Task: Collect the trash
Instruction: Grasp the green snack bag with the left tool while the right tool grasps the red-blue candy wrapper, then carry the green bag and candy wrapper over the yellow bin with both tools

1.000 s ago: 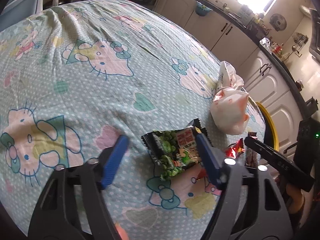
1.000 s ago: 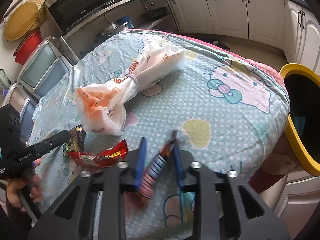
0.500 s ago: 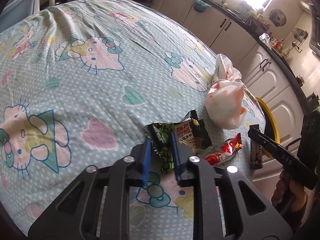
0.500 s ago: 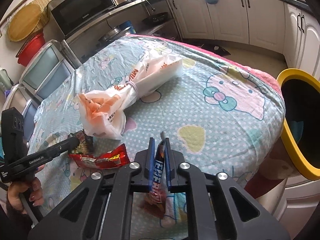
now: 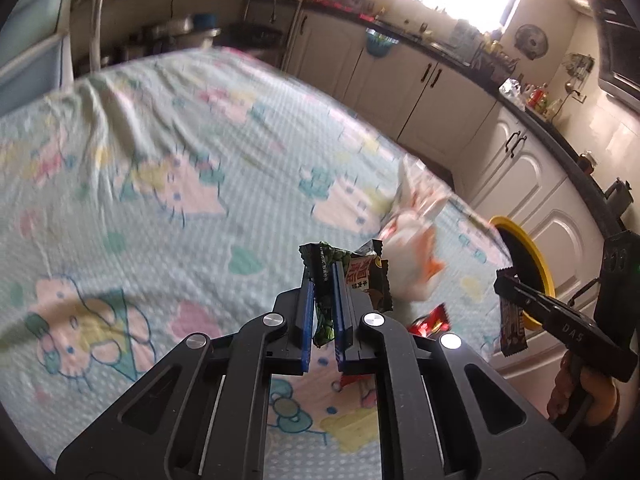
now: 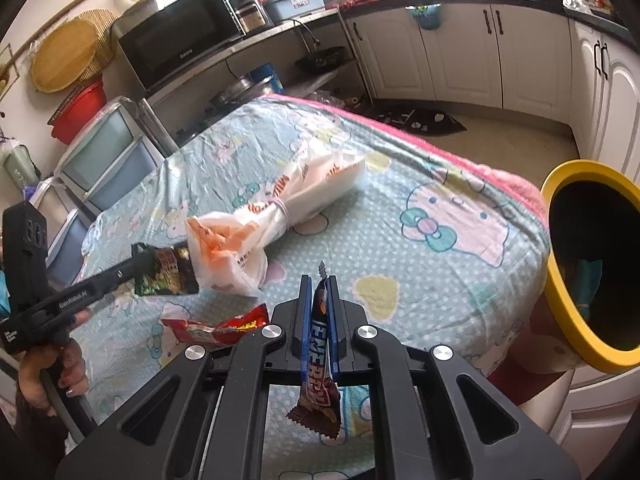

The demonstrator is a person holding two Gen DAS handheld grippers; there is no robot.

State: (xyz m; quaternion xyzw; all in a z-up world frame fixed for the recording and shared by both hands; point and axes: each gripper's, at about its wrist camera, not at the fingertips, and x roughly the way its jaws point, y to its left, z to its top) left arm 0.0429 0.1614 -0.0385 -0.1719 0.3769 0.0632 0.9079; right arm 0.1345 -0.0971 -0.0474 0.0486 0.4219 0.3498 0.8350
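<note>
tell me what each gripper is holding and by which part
The left gripper pinches the green snack packet near its left edge; the right gripper clamps the brown bar wrapper along its upper half.

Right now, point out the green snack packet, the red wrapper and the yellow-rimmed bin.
green snack packet (image 5: 325, 276), left wrist view, strip between the pads.
red wrapper (image 6: 224, 326), right wrist view, its middle.
yellow-rimmed bin (image 6: 560, 280), right wrist view, near rim.
</note>
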